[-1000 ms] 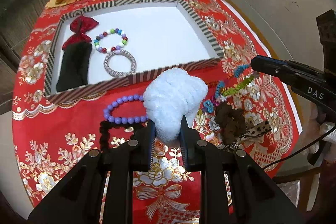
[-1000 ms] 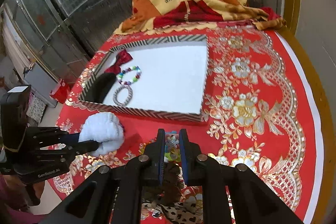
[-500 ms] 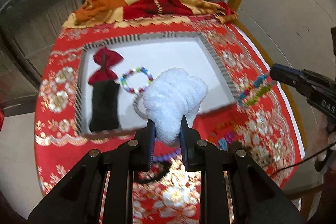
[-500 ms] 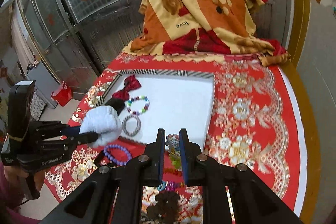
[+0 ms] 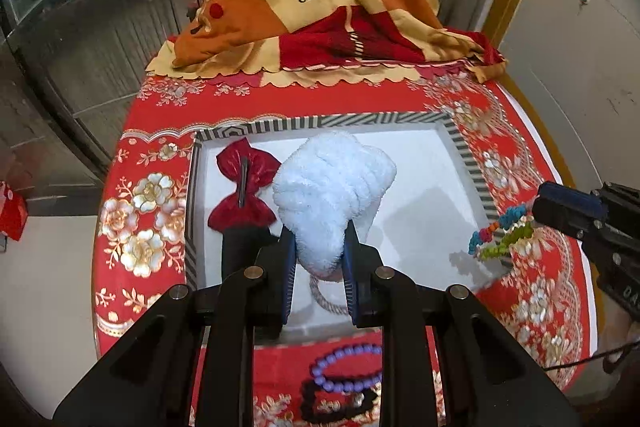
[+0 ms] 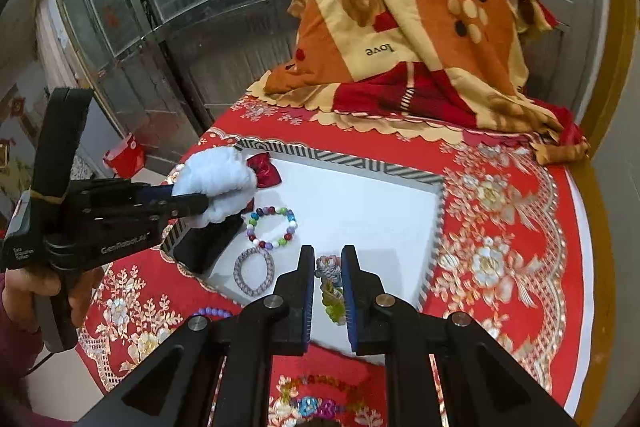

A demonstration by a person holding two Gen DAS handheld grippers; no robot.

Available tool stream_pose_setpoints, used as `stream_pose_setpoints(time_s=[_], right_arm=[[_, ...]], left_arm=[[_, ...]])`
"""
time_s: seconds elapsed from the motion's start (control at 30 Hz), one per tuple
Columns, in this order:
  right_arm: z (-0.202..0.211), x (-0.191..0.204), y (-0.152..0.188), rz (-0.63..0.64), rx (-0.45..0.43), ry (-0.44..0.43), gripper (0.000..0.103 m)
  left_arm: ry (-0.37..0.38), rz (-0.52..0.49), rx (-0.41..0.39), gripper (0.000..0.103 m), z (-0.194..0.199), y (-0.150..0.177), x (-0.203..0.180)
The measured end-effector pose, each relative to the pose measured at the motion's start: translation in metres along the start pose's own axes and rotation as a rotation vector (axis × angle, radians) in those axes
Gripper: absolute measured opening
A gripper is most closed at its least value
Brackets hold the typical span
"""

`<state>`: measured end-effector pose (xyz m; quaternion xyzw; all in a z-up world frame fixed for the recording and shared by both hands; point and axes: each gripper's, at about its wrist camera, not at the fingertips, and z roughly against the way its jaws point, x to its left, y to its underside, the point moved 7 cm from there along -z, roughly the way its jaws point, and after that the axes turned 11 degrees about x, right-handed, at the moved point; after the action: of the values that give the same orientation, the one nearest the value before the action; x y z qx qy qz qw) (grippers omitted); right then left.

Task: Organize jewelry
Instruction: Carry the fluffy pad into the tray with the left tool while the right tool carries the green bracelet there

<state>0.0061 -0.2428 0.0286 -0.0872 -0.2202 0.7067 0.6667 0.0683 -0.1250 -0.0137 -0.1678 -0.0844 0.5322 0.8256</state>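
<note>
The left claw (image 5: 319,259) pinches a fluffy white scrunchie (image 5: 332,203) by its lower end and holds it above the white floor of the striped-rim tray (image 5: 468,155), over the tray's left half. In the right wrist view the same scrunchie (image 6: 218,183) hangs over the tray's far left corner, partly covering the red velvet bow (image 6: 265,169). The right claw (image 6: 327,291) is pressed nearly together on a coiled multicoloured hair tie (image 6: 331,291), which dangles between its blue pads above the tray's near edge; from the left wrist view that hair tie (image 5: 500,233) shows at the tray's right rim, sticking out of the right claw's tip. Inside the tray lie the red bow, a black pouch (image 6: 208,243) just below it, a multicoloured bead bracelet (image 6: 272,227) and a silver rope bangle (image 6: 255,271) next to it. Outside the tray, on the red floral cloth of the counter (image 6: 500,227), lie a purple bead bracelet (image 5: 346,369) and a black bead bracelet (image 5: 320,403) touching it. A folded orange blanket (image 6: 412,39) sits at the counter's far end. A hand (image 6: 48,287) grips the left tool's handle.
</note>
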Motion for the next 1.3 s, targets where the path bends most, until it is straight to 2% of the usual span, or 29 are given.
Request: stream_pose_setpoints(time_s=[0.23,0.47,0.73,0.97,1.13,1.3], right_arm=[[-0.025,0.009,-0.021,0.037,0.026,-0.015,0.012],[-0.054,0.014,-0.04,0.046,0.06,-0.045,0.013],[-0.085,0.02,-0.057,0.062,0.087,-0.069,0.013],[-0.119,-0.009,-0.071,0.057,0.141,-0.033,0.013],[-0.14,-0.041,-0.071,-0.021,0.167,-0.028,0.013],[-0.152,-0.054,-0.073,-0.07,0.166,-0.022,0.013]], left_arm=[[0.009,0.028,0.021,0.019,-0.018,-0.019,0.008],[0.067,0.075,0.056,0.019,-0.038,-0.043,0.015],[0.066,0.081,0.099,0.019,-0.07,-0.063,0.01],[0.047,0.091,0.151,0.019,-0.098,-0.067,0.014],[0.041,0.097,0.177,0.019,-0.113,-0.064,0.016],[0.043,0.125,0.194,0.02,-0.125,-0.065,0.021]])
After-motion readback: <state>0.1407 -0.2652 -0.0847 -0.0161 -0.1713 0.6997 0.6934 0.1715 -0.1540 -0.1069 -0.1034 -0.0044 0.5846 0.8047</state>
